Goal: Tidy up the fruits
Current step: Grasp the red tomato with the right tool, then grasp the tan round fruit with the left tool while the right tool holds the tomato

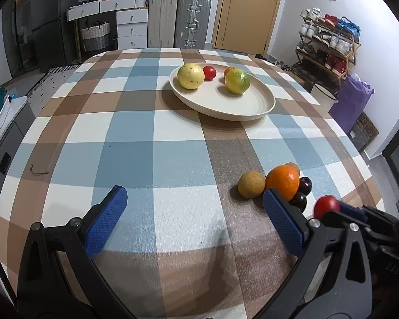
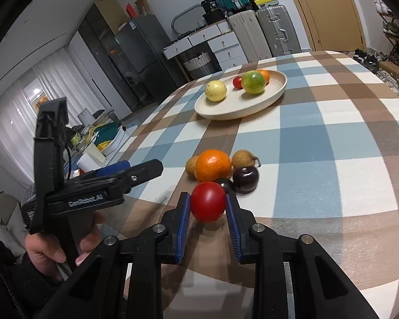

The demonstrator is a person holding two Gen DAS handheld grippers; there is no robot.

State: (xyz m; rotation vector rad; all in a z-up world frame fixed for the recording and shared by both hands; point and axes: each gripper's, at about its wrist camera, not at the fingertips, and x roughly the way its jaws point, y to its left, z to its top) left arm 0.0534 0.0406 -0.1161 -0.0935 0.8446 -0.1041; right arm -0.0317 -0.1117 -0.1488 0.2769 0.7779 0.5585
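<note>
My right gripper (image 2: 208, 199) is shut on a red tomato (image 2: 208, 202), held just above the checked tablecloth; the same tomato (image 1: 328, 206) shows at the right edge of the left wrist view. Just beyond it lie an orange (image 2: 212, 165), two tan fruits (image 2: 243, 158) and two dark plums (image 2: 246, 176). A cream plate (image 2: 234, 113) further back holds a yellow fruit (image 2: 215, 91), a green-yellow citrus (image 2: 253, 82), a small tomato and an orange. My left gripper (image 1: 194, 194) stands open over bare cloth, left of the orange (image 1: 283, 182), with nothing between its fingers.
The round table drops away on every side. A small brown cord (image 1: 38, 171) lies on the cloth at the left. Suitcases (image 1: 192, 21), white drawers and a door stand behind the table, and a shoe rack (image 1: 329, 45) stands at the right. A hand (image 2: 53, 250) holds the left gripper.
</note>
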